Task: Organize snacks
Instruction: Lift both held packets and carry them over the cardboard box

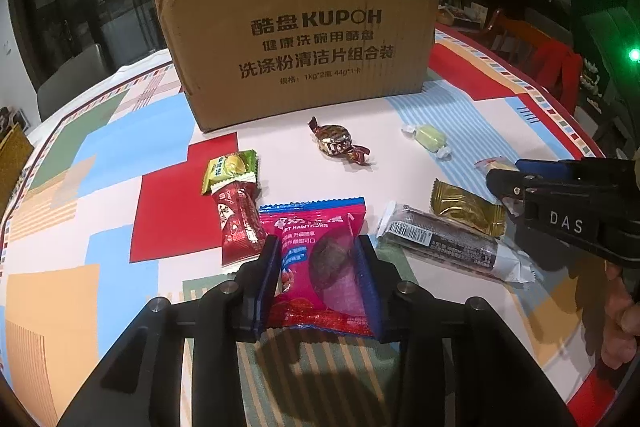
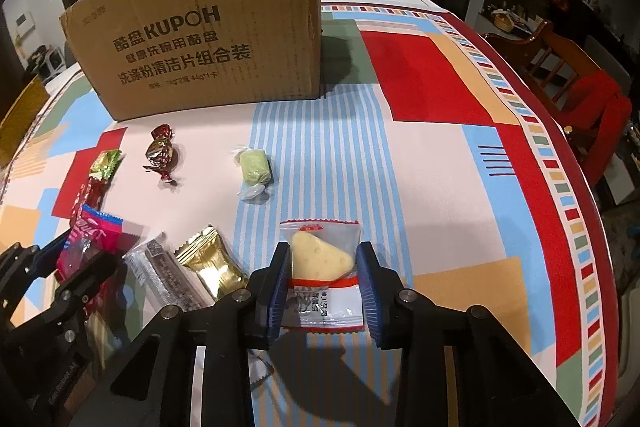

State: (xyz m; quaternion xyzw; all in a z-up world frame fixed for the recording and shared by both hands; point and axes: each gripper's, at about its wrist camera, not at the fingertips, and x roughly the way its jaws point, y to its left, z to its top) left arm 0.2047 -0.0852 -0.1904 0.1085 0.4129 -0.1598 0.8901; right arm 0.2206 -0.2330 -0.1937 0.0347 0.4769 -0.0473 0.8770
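Already both grippers are clamped on snacks near the table's front edge: left gripper (image 1: 318,267) on the pink hawthorn packet (image 1: 320,259), right gripper (image 2: 322,281) on the cheese-wedge packet (image 2: 322,267); the cardboard box (image 1: 298,43) stands beyond both, nearer the left.

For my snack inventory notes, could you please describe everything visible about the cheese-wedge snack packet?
The cheese-wedge packet is a clear plastic sachet with serrated ends, a red strip at the top and a red-and-white printed label below. Inside sits a pale yellow, hole-dotted wedge. It lies flat on the striped tablecloth, with the right gripper closed on its sides by its blue fingers.
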